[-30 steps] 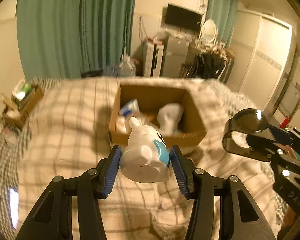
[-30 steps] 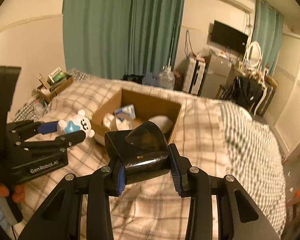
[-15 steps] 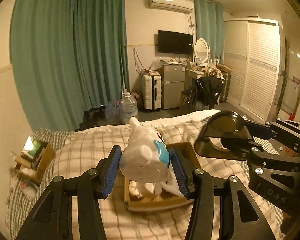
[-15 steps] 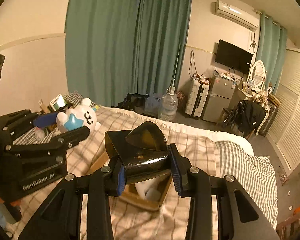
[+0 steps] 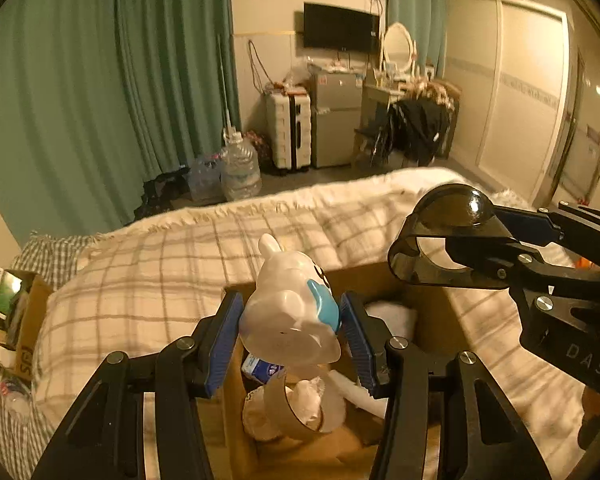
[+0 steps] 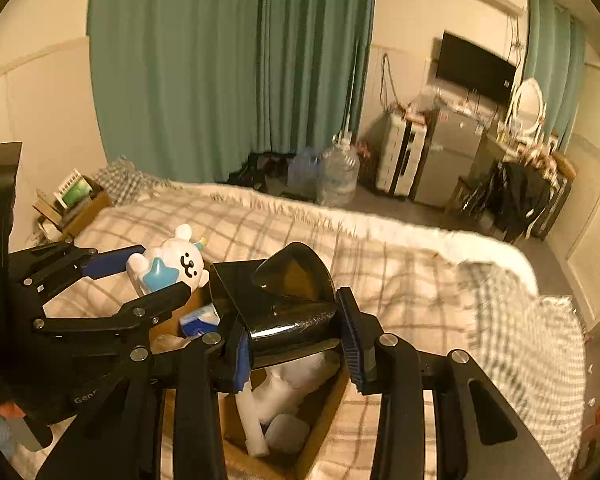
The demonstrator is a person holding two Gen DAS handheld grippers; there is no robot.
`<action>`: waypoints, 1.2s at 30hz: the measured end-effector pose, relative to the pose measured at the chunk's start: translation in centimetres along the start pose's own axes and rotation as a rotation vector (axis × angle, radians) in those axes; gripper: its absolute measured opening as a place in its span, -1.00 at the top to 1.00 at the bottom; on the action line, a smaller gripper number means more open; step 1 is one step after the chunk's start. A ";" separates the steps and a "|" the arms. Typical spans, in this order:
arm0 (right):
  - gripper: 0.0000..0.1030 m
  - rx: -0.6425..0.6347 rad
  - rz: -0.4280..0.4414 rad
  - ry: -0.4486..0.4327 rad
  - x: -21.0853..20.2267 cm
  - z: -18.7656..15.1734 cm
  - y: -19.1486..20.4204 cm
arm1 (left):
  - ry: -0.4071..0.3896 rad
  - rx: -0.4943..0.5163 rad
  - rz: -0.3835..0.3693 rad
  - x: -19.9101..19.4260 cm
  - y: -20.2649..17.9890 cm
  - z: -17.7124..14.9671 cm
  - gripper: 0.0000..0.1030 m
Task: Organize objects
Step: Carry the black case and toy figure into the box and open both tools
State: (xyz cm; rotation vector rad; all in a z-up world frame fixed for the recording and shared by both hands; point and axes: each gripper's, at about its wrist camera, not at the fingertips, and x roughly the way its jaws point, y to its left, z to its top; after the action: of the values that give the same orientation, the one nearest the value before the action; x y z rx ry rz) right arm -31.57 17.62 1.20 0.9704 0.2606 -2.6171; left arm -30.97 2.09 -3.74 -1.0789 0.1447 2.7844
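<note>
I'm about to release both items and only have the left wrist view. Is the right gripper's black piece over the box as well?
Observer: Yes. The right wrist view shows the black plastic piece, clamped between both pads of the right gripper, above the cardboard box opening.
Operator: What lies under it?
Observer: White rolled items lying in the box, directly beneath it.
Operator: Which way does my toy face?
Observer: The white toy in the left gripper faces the right camera, so its whole smiling face and blue star show.
</note>
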 end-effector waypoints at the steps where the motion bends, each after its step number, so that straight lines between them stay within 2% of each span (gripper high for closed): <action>1: 0.30 0.005 0.010 0.017 0.9 -0.4 -0.2 | 0.010 0.000 0.002 0.7 0.0 -0.5 -0.01; 6: 0.30 0.013 0.027 0.074 4.9 -2.8 -0.6 | 0.061 -0.007 0.004 4.1 0.3 -2.3 -0.01; 9: 0.29 0.046 0.060 0.081 5.9 -3.5 -1.0 | 0.074 -0.008 0.003 4.8 0.4 -3.0 -0.01; 11: 0.28 0.049 0.051 0.079 6.1 -3.5 -0.9 | 0.089 -0.010 0.007 4.7 0.2 -2.8 -0.03; 12: 0.20 0.052 0.045 0.069 5.8 -3.4 -1.1 | 0.086 -0.005 -0.001 4.2 0.1 -2.5 -0.05; 13: -0.05 0.058 0.044 0.061 5.5 -3.2 -1.1 | 0.076 0.002 -0.011 3.6 0.2 -2.1 -0.19; 14: -0.18 0.069 0.046 0.042 4.8 -3.0 -1.2 | 0.063 0.009 -0.006 3.1 0.0 -1.7 -0.28; 15: -0.23 0.087 0.044 0.018 3.8 -2.7 -1.5 | 0.051 0.015 0.007 2.6 0.0 -1.4 -0.56; 16: -0.24 0.096 0.045 0.005 3.1 -2.4 -1.7 | 0.020 0.013 0.024 1.4 0.0 -1.0 -0.74; 21: -0.26 0.104 -0.015 -0.059 -3.1 -0.6 -2.3 | -0.034 -0.037 0.032 -3.6 0.5 0.6 -0.77; 24: -0.40 0.102 -0.049 -0.104 -7.5 0.2 -2.3 | -0.069 -0.060 0.025 -7.4 0.6 1.4 -0.79; 27: -0.53 0.095 -0.072 -0.161 -12.6 1.0 -2.0 | -0.127 -0.052 0.051 -11.8 0.1 2.5 -0.96; 30: -0.72 0.086 -0.097 -0.212 -17.1 1.3 -1.5 | -0.202 -0.028 0.067 -16.8 -0.7 3.1 -1.00; 32: -0.72 0.095 -0.102 -0.232 -19.5 1.4 -1.5 | -0.221 -0.015 0.090 -19.1 -1.3 3.2 -1.00; 36: -0.77 0.133 -0.087 -0.256 -23.6 1.4 -1.6 | -0.276 -0.003 0.065 -23.7 -2.1 3.1 -1.00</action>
State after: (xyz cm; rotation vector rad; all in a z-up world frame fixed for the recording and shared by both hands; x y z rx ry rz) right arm -16.22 24.53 17.90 0.6649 0.0674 -2.8321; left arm -15.38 2.10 14.48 -0.6915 0.1457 2.9561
